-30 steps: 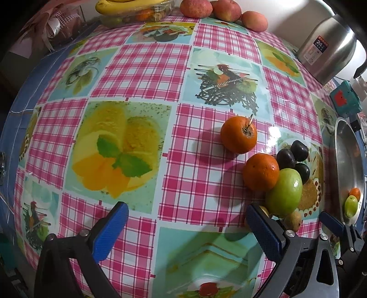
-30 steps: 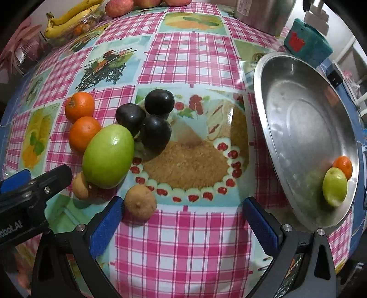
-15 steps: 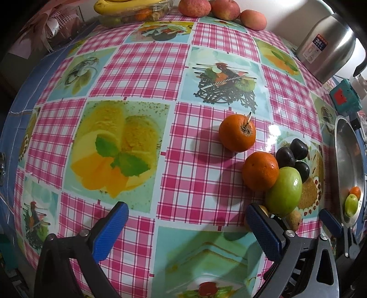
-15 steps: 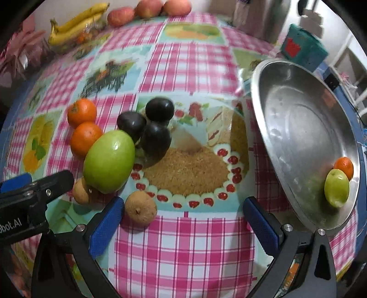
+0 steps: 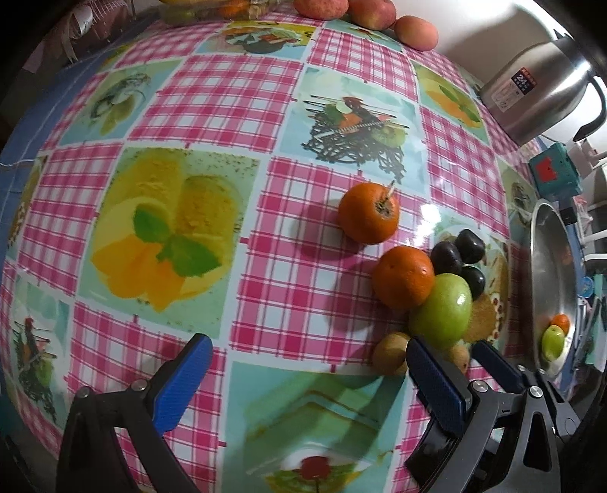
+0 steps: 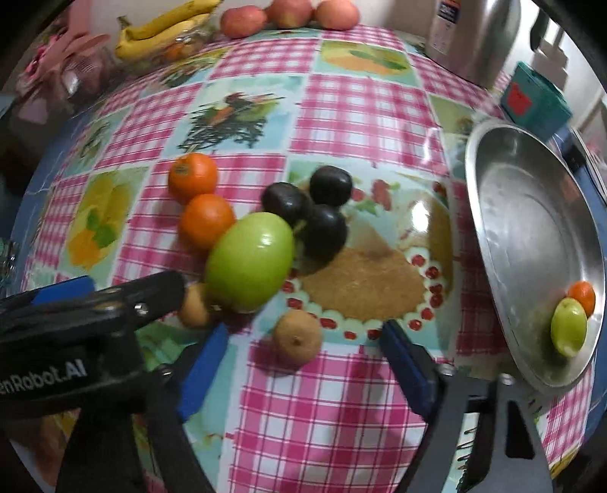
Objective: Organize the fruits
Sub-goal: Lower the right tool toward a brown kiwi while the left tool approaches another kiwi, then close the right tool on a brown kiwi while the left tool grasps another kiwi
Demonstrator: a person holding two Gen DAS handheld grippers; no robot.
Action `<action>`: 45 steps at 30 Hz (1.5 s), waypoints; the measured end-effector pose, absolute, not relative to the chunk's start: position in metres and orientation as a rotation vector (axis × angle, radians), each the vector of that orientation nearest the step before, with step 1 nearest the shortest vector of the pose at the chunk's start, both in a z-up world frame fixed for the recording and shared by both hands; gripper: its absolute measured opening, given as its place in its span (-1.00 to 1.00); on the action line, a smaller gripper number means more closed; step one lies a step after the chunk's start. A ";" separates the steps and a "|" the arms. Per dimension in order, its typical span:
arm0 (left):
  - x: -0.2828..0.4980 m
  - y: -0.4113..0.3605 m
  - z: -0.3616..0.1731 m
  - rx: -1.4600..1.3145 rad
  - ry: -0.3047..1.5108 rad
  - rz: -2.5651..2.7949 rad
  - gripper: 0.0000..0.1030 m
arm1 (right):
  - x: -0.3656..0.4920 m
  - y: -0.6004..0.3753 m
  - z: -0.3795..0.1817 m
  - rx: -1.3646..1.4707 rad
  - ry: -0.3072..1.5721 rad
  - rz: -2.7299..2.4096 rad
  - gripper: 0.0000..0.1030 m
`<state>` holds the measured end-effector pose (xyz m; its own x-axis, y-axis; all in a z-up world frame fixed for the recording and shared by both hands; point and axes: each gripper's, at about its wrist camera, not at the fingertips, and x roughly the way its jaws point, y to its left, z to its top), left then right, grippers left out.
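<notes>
Right gripper (image 6: pixel 303 364): your jaws are closing around the brown fruit (image 6: pixel 297 338), which sits between the blue pads; the pads do not touch it yet.
Left gripper (image 5: pixel 303 373): your jaws are spread wide over bare tablecloth (image 5: pixel 296 303), nothing between them, just left of the mango.
Mango (image 6: pixel 250 261): the big green fruit just beyond the brown fruit, heart of the pile.
Second brown fruit (image 6: pixel 194 306): tucked against the mango's near left side, beside your left gripper's finger.
Plums (image 6: pixel 322 231): three dark ones touching the mango's far right side.
Oranges (image 6: pixel 206 220): two on the mango's left, the nearer one touching it, the other just beyond.
Tray (image 6: pixel 531 212): well right of the mango, holding a small green fruit (image 6: pixel 568 326) and a small orange (image 6: pixel 582 295) at its near edge.
Apples (image 6: pixel 288 13): far behind the mango, at the table's back.
</notes>
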<state>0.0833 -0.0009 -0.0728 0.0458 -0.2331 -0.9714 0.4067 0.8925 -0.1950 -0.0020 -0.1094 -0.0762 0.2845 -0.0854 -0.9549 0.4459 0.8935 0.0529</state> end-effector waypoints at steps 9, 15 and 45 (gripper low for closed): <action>0.077 -0.005 -0.075 0.087 1.483 -0.539 0.97 | -0.001 -0.117 -0.065 0.393 1.208 -0.327 -0.49; 0.070 -0.017 -0.075 0.081 1.492 -0.574 0.73 | -0.008 -0.137 -0.066 0.463 1.199 -0.344 -0.49; 0.065 -0.033 -0.071 0.075 1.486 -0.647 -0.47 | -0.027 -0.147 -0.064 0.488 1.202 -0.384 -0.49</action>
